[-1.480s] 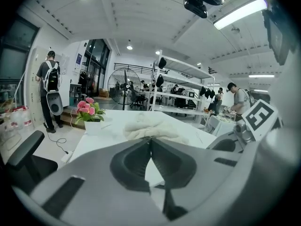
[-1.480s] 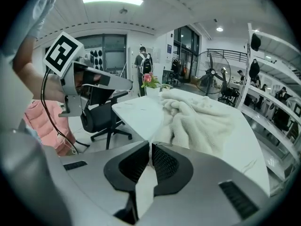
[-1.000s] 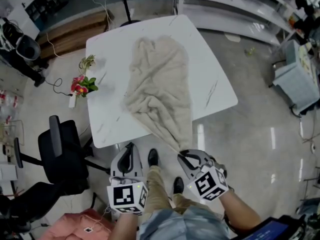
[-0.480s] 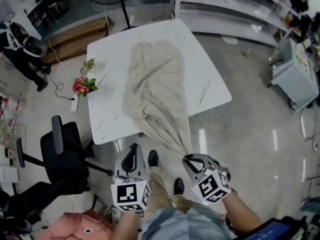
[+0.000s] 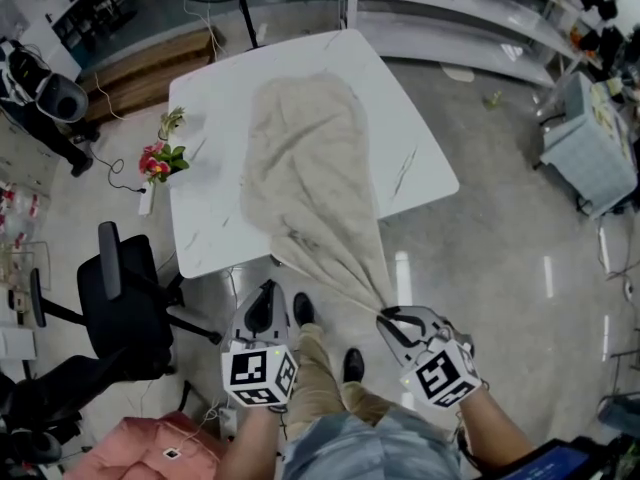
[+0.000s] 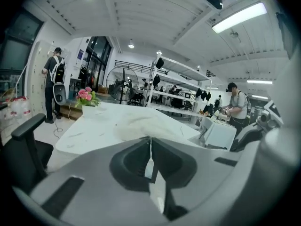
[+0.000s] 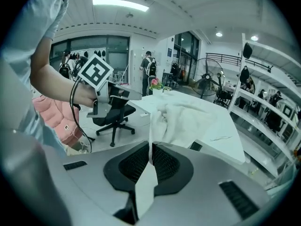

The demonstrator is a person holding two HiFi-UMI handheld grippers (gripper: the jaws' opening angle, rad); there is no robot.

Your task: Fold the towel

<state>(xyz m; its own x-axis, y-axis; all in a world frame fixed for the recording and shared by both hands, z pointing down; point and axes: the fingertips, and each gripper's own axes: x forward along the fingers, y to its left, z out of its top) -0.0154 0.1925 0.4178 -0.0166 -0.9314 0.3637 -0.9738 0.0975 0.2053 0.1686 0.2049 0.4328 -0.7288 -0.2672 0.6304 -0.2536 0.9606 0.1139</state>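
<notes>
A beige towel [image 5: 305, 163] lies crumpled along the white table [image 5: 205, 223]. Its near corner is drawn off the table's front edge into a taut strip that runs down to my right gripper [image 5: 386, 315], which is shut on that corner. In the right gripper view the cloth is pinched between the jaws of the right gripper [image 7: 151, 146], and the towel [image 7: 188, 117] rises to the table beyond. My left gripper [image 5: 262, 306] hangs below the table's front edge, left of the strip, shut with nothing in it. In the left gripper view the left gripper [image 6: 150, 139] faces the towel [image 6: 141, 125] across the tabletop.
A small vase of pink flowers [image 5: 157, 161] stands off the table's left side. A black office chair [image 5: 120, 293] is at the front left, and a pink bundle [image 5: 150, 448] lies on the floor near it. Shelving [image 5: 470, 8] lines the far right. The person's shoes [image 5: 305, 311] are between the grippers.
My right gripper has drawn back toward the person and rightward with the towel corner, so the towel is stretched longer and flatter. The left gripper has sunk slightly.
</notes>
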